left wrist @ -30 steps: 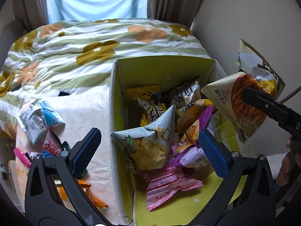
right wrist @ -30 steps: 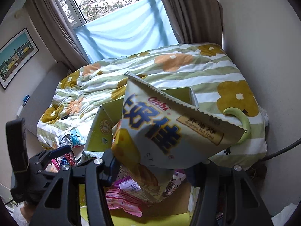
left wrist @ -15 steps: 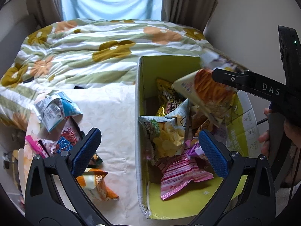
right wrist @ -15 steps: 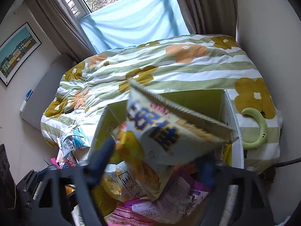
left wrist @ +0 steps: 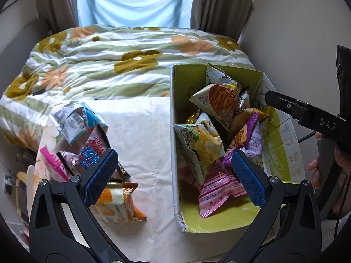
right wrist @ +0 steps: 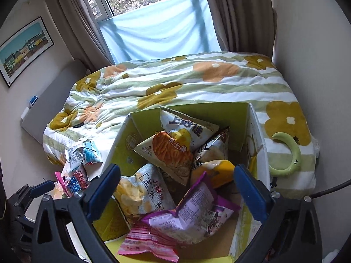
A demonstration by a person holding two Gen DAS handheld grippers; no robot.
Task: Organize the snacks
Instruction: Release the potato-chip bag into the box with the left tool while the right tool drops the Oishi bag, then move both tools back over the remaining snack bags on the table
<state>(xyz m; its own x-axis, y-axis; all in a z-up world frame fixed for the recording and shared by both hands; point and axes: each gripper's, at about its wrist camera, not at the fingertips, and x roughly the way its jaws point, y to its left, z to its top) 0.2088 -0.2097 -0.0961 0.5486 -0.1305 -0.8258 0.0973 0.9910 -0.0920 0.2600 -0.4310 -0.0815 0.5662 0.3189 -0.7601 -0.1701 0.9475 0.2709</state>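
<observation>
Right gripper (right wrist: 177,188) opening wide above the snack box (right wrist: 243,118), nothing held; left gripper (left wrist: 175,173) wide, empty

One box (left wrist: 175,153) stands at the table's (left wrist: 142,144) right edge with about seven snack bags (left wrist: 219,103) piled inside. About five more bags (left wrist: 76,120) lie at the left edge. Two grippers (left wrist: 173,175) show.
</observation>
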